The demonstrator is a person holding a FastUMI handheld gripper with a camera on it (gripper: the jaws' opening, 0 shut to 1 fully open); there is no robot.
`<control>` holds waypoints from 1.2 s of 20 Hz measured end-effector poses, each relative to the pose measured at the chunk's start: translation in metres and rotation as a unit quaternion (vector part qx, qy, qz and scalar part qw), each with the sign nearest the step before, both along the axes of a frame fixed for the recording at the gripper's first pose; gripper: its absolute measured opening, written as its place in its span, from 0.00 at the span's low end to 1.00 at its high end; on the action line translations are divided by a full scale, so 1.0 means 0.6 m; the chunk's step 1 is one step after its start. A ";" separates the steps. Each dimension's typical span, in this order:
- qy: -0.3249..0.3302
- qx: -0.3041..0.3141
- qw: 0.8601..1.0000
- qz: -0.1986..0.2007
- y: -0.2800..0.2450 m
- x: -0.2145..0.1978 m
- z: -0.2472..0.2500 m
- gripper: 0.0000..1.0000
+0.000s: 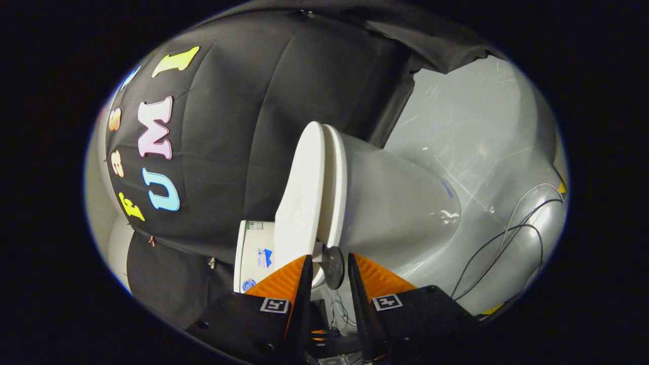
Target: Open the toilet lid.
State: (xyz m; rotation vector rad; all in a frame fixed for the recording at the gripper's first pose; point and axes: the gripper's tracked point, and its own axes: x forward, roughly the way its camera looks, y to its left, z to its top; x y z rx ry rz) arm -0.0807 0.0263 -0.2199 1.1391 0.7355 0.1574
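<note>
Backdrop: black cloth wall (243, 126) hangs behind the toilet; grey floor (481, 132) spreads to the right of it.
Toilet lid: white lid (301, 197) lies flat against the seat (335, 187), the two edges side by side with only a thin seam between them; the view is rolled, so the whole toilet appears tipped on its side.
Lid position: just ahead of the fingers, its near edge reaching down between the fingertips.
Round tab: small grey disc (333, 267) sits at the lid's near edge, in the gap between the two fingers.
Gripper: gripper (328, 266) fingers stand a narrow gap apart, flanking the disc; I cannot tell whether either finger touches it.
Bowl: pale toilet bowl (400, 208) extends right of the seat.
Tank: white tank (255, 253) with stickers sits left of the lid, against the cloth.
Cables: dark cables (507, 238) loop over the floor, far right of the bowl.
</note>
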 end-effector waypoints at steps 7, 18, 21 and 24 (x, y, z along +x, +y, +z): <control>0.011 0.010 1.000 -0.010 -0.003 -0.001 -0.011 0.17; 0.018 0.058 0.998 -0.035 -0.002 0.006 -0.022 0.05; 0.021 0.054 0.998 -0.035 0.002 0.001 -0.008 0.05; 0.026 0.034 0.998 -0.040 0.006 0.004 -0.006 0.05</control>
